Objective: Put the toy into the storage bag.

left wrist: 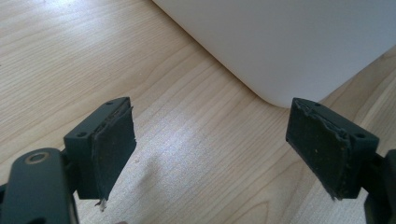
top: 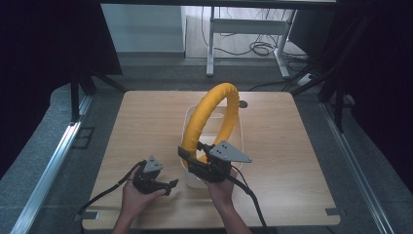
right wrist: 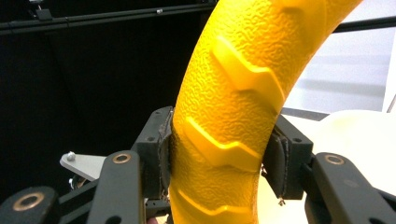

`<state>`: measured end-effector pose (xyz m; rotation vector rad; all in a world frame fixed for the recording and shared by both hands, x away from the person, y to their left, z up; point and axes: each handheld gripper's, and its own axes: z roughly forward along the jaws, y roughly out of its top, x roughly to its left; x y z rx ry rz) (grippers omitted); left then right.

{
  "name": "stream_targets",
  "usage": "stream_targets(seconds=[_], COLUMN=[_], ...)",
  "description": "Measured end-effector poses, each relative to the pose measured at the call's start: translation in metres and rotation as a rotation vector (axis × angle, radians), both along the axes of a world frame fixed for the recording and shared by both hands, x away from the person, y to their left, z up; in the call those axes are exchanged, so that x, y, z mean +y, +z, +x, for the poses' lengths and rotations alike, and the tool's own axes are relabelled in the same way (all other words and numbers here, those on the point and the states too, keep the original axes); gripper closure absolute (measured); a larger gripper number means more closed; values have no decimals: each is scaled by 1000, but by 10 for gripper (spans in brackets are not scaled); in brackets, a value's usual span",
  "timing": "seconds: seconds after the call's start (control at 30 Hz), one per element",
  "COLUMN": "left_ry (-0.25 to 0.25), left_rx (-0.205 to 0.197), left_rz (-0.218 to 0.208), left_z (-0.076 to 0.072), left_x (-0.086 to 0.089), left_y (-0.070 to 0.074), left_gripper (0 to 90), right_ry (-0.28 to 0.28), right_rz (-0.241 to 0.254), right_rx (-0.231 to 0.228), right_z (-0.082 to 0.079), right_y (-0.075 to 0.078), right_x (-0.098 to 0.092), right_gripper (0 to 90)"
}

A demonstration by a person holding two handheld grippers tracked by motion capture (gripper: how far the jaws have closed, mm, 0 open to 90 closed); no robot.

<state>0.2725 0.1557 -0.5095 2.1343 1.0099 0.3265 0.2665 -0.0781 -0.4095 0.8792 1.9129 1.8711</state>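
Right gripper point(top: 195, 157) pinches the yellow ring point(top: 214, 117) at its lower edge, ring upright over the white tub point(top: 187, 122). Left gripper point(top: 168, 185) rests on the table point(top: 292, 146), jaws spread, empty. Ring lifted; setting down presumably remains.

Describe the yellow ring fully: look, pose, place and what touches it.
The yellow ring is a thick hoop with a pebbled, rubbery-looking skin and raised chevron ridges. It stands upright over the white tub near the table's middle, its lower part hidden by the tub. The right gripper is shut on its near side, one pad on each flank.
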Motion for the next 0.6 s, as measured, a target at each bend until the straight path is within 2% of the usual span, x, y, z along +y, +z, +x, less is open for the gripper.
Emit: stream_targets(seconds=[0.6], left_ry=[-7], left_rx=[9], left_rz=[9], left_z=[1], left_x=[0], left_y=[-1], left_gripper=[157], right_ry=[-28], right_rz=[-80], right_rx=[6], right_z=[-5], right_y=[-8], right_x=[2], right_gripper=[481])
